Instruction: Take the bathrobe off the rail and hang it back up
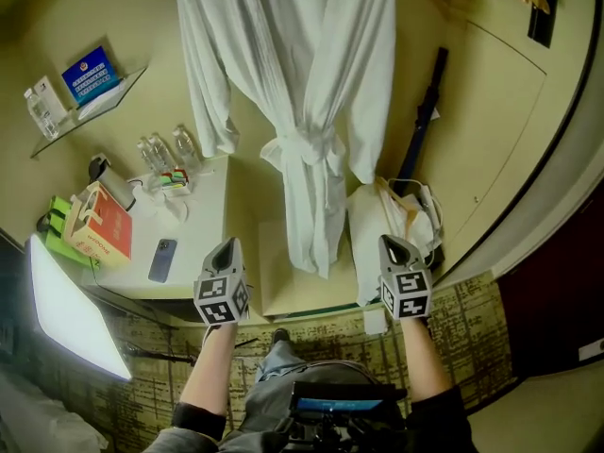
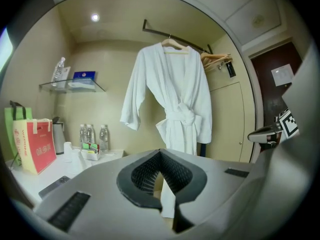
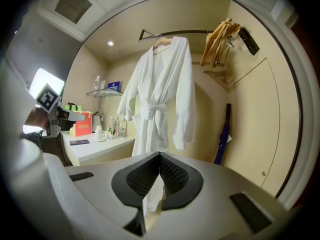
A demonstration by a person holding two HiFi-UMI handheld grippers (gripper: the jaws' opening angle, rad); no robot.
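Observation:
A white bathrobe (image 1: 300, 74) with its belt knotted at the waist hangs on a wooden hanger (image 2: 175, 44) from the dark rail (image 3: 172, 32) in a beige alcove. It also shows as the bathrobe (image 2: 172, 94) in the left gripper view and the bathrobe (image 3: 160, 94) in the right gripper view. My left gripper (image 1: 225, 249) and right gripper (image 1: 394, 245) are held side by side low in front of the robe, well short of it. Both are shut with nothing between the jaws.
A white counter (image 1: 203, 239) at the left carries water bottles (image 1: 170, 151), a red paper bag (image 1: 97, 226), a kettle and a phone (image 1: 162, 260). A glass shelf (image 1: 90, 102) hangs above. A dark umbrella (image 1: 422, 121) leans at the right, beside white bags (image 1: 392, 220) on the alcove floor. Spare hangers (image 3: 220, 39) hang on the rail.

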